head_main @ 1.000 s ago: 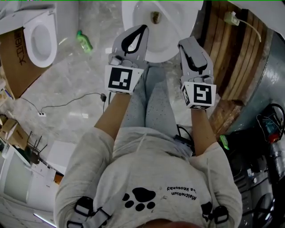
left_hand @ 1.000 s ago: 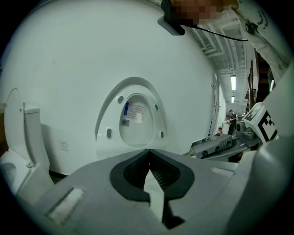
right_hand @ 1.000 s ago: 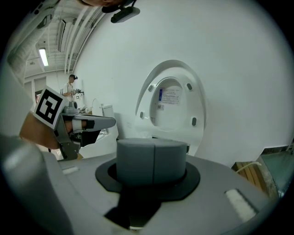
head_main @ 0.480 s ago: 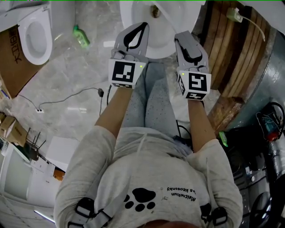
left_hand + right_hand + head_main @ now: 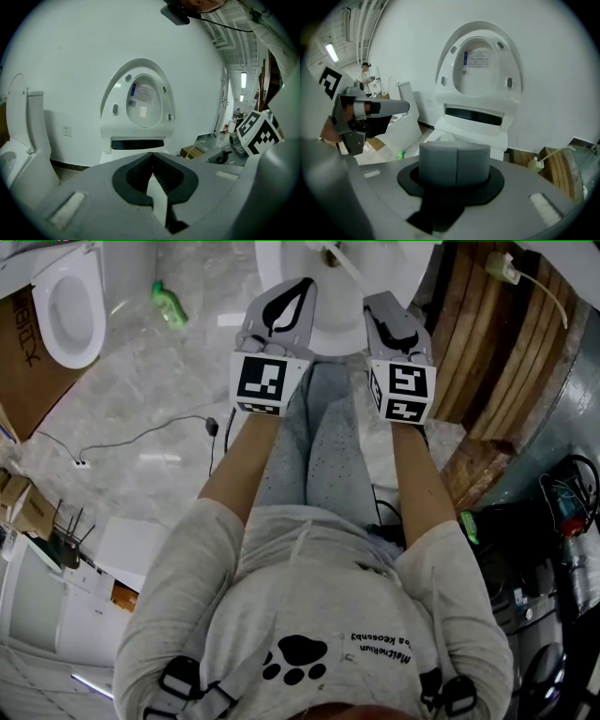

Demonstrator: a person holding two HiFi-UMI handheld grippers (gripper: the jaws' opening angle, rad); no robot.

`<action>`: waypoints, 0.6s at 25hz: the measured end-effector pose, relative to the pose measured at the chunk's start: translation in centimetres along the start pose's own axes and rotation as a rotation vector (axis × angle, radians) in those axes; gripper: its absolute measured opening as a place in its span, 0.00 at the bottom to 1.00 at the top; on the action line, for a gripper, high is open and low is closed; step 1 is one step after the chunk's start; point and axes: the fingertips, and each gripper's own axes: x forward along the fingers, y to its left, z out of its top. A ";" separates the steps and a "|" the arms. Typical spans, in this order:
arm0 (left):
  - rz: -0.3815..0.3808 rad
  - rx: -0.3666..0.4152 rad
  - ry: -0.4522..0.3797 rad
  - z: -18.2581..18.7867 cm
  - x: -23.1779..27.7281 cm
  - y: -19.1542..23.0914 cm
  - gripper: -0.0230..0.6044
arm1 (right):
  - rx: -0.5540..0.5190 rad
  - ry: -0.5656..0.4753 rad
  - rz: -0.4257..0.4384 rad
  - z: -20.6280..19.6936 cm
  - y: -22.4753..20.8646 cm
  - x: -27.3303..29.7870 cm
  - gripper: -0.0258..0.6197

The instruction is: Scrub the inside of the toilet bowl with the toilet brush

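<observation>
Marble floor (image 5: 141, 399), white wall behind. Toilet bowl (image 5: 337, 324) sits dead ahead at 12 o'clock of both grippers, lid (image 5: 480, 61) up. Left gripper (image 5: 305, 284) and right gripper (image 5: 373, 298): jaws fully closed, nothing held. A thin white rod (image 5: 345, 263) lies across the bowl. It's likely the brush handle but I can't confirm, no head visible. Its long axis runs 10 to 4 o'clock, near end just beside the right gripper's tips. Right is nearer, so I'd grab with that one; it needs opening first.
</observation>
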 end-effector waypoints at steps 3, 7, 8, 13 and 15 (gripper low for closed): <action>0.004 0.001 0.010 -0.6 0.5 0.5 0.04 | -0.003 0.008 0.000 -0.2 0.0 0.8 0.28; 0.006 0.000 0.031 -1.9 1.2 0.9 0.04 | -0.008 0.032 0.002 -1.1 0.1 1.7 0.28; 0.005 0.000 0.039 -2.2 1.4 1.0 0.04 | -0.010 0.039 0.006 -1.3 0.1 1.9 0.28; 0.013 -0.012 0.066 -3.6 1.6 1.4 0.04 | -0.019 0.077 0.033 -2.5 0.8 2.6 0.28; 0.013 -0.012 0.073 -3.9 1.7 1.4 0.04 | -0.022 0.093 0.039 -3.1 1.0 2.8 0.28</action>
